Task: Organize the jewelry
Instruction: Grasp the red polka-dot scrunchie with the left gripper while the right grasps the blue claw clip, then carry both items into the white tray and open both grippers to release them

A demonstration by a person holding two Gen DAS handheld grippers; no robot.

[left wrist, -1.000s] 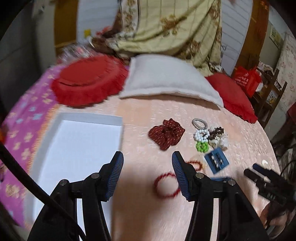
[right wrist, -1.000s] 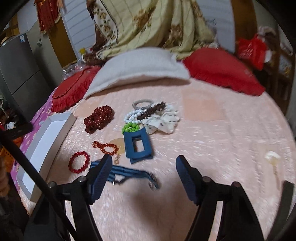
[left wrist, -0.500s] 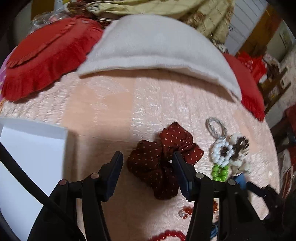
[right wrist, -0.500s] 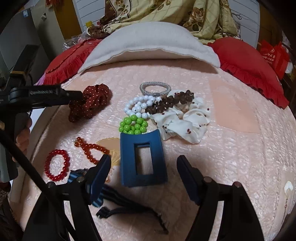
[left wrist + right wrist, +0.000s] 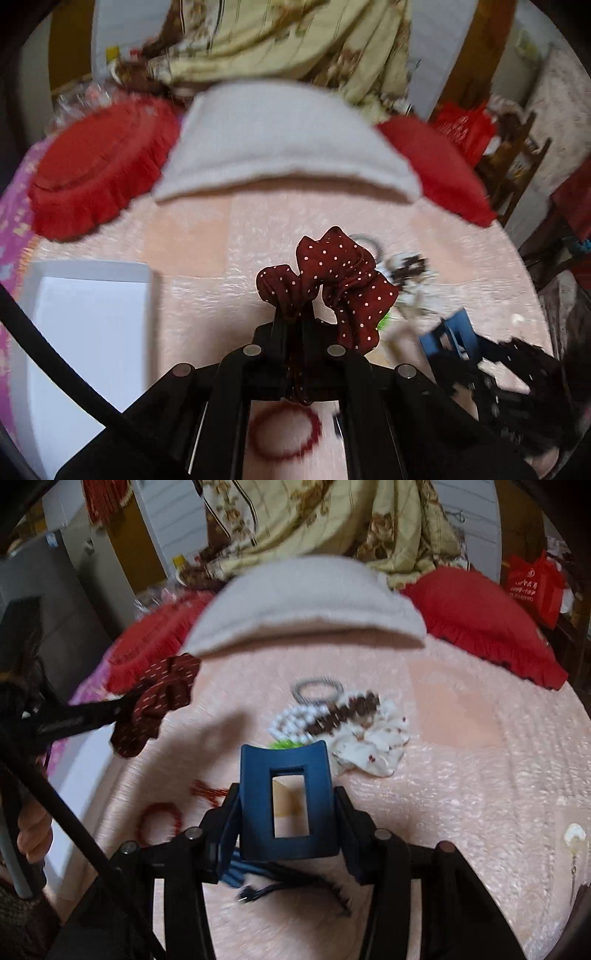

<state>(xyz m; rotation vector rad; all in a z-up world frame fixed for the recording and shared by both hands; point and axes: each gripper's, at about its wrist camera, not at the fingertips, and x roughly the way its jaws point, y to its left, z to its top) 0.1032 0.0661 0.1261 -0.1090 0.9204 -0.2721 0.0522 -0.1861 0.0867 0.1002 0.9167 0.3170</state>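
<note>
The left gripper (image 5: 295,317) is pressed together on the scrunchie (image 5: 332,280), a dark red dotted one whose folds bunch up above the fingertips and hang clear of the bedspread (image 5: 207,236). The right gripper (image 5: 288,812) pinches the clip (image 5: 286,797), a blue rectangular hair claw held upright between its fingers, also off the bedspread.

Both pieces look lifted, so the step in hand reads as carrying them to the tray (image 5: 88,332), the white box that lies left of the scrunchie and looks bare. The next move calls for swinging the left gripper over the tray's rim and parting the fingers low, so the soft cloth drops inside rather than snagging on a pad; the clip would follow.

The left view shows the tray's floor, and the red bracelet (image 5: 284,430) below the scrunchie, under the gripper body. The right view catches only a strip of the tray, yet gives the rest of the pile: beyond the clip a white scrunchie (image 5: 373,742), white beads (image 5: 291,723), brown beads (image 5: 347,709) and a grey tie (image 5: 317,688); a dark strap (image 5: 295,882) lies beneath it, and a pale earring (image 5: 574,836) sits well off to its right.
</note>
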